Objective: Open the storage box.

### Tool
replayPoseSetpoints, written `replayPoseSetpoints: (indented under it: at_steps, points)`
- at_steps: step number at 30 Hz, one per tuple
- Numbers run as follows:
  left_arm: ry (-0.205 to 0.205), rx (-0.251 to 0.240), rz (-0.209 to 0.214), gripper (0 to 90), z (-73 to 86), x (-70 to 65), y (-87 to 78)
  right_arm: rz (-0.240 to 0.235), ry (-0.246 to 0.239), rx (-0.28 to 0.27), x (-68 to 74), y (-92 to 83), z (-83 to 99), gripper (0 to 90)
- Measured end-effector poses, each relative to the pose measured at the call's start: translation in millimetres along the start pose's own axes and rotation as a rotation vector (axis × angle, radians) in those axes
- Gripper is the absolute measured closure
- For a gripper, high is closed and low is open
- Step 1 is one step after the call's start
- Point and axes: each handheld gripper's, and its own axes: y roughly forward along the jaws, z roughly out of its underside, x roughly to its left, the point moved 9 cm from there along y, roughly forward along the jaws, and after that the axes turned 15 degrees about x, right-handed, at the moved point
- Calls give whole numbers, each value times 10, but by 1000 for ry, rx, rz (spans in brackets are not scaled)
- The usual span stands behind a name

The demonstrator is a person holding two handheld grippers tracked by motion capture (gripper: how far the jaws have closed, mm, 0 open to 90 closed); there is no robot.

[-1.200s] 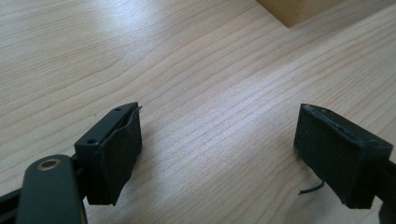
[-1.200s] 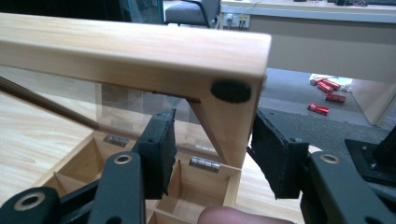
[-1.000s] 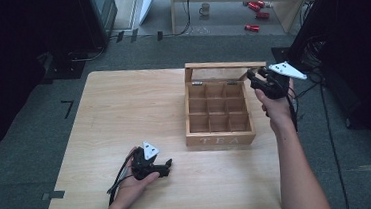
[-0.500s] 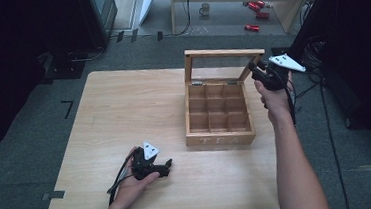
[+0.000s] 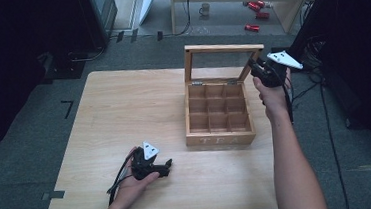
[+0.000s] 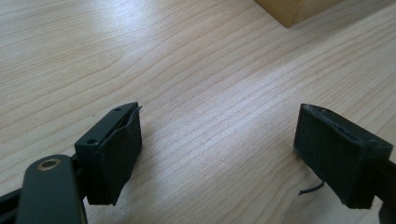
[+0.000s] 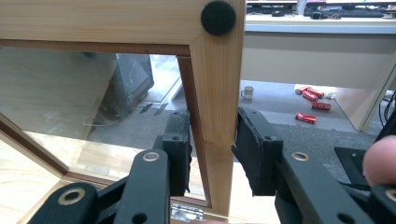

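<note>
Table [image 5: 123, 104]: pale wood, rectangular, standing on grey floor.

Left gripper [image 5: 150, 165]: rests low on the table near its front edge, held in the person's left hand [image 5: 132, 181], a grey three-cornered plate on top, a black cable trailing off toward the table's front. It points toward the right, at the box. In the left gripper view its jaws stand wide apart with bare wood grain between them; nothing is held. One padded finger [image 6: 114, 154] sits at lower left of that view, and a corner of the box shows at the top edge.

Tea box [image 5: 218, 114]: wooden, right of the table's middle, nine compartments in a three-by-three grid, all appearing empty. The front wall, lettered, faces the person. The box looks close to square, so no long axis is clear.

Lid [image 5: 223, 64]: wooden frame around a clear pane, hinged at the box's far side, raised close to upright and facing the person.

Right gripper [image 5: 266, 70]: held in the right hand [image 5: 273, 95] at the lid's right edge, above and behind the box's right side, pointing left. In the right gripper view its jaws are drawn narrow on the frame's side rail [image 7: 215, 107], one pad on the pane side, one against the outer edge. A round black bumper [image 7: 218, 17] marks the frame's corner.

Floor beyond: a mug [image 5: 205, 8] and several red objects [image 5: 256, 13].
</note>
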Motion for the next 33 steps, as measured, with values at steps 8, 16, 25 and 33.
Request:
replayPoseSetpoints:
  at_steps: [8, 16, 25, 33]
  points:
    - [-1, 0, 4, 159, 1, 1, -2, 0, 5, -3, -13, 48, -49, 666]
    - [-5, -4, 9, 158, -2, 1, -2, 6, 18, -6, -33, 128, -134, 666]
    - [-7, -6, 16, 158, -2, 4, -4, 21, 54, 17, -73, 318, -275, 665]
    - [-7, -7, 22, 159, -2, 6, -7, 68, 65, 56, -113, 559, -375, 666]
